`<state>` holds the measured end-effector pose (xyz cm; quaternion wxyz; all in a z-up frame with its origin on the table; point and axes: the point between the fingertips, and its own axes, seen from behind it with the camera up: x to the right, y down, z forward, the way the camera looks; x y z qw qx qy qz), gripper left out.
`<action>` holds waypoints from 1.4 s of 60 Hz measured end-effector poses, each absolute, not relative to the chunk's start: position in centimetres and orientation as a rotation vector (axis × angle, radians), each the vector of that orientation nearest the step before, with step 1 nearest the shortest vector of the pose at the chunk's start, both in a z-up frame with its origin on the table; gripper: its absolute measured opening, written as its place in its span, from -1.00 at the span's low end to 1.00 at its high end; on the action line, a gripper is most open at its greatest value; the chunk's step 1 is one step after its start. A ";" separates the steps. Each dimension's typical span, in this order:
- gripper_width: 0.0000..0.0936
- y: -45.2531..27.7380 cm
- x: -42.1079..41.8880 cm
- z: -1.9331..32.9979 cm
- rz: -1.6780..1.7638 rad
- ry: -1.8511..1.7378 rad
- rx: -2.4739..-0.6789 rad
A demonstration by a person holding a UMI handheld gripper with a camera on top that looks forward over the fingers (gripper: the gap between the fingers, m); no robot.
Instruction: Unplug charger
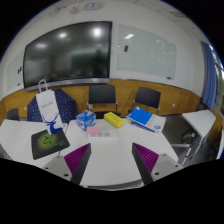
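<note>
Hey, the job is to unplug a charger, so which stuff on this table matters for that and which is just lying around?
For the job:
gripper, fingers open, nothing between them
No charger or plug can be made out in this view.

Just lying about:
yellow box
blue book
blue and white bag
small blue box
dark tablet with green drawing
chairs
</note>
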<state>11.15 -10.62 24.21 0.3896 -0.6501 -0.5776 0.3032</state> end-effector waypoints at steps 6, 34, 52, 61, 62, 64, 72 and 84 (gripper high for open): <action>0.85 -12.2 9.9 21.5 0.792 -1.507 -1.623; 0.83 -16.0 -4.1 9.2 0.872 -1.499 -1.616; 0.83 -15.9 -14.6 3.3 0.892 -1.525 -1.549; 0.80 -15.8 -17.6 1.8 0.892 -1.527 -1.539; 0.77 -15.8 -17.8 1.7 0.893 -1.524 -1.542; 0.39 -15.7 -18.0 1.6 0.891 -1.522 -1.549; 0.02 -15.9 -18.3 1.7 0.865 -1.550 -1.510; -0.04 -13.9 -19.1 12.4 1.045 -1.371 -1.501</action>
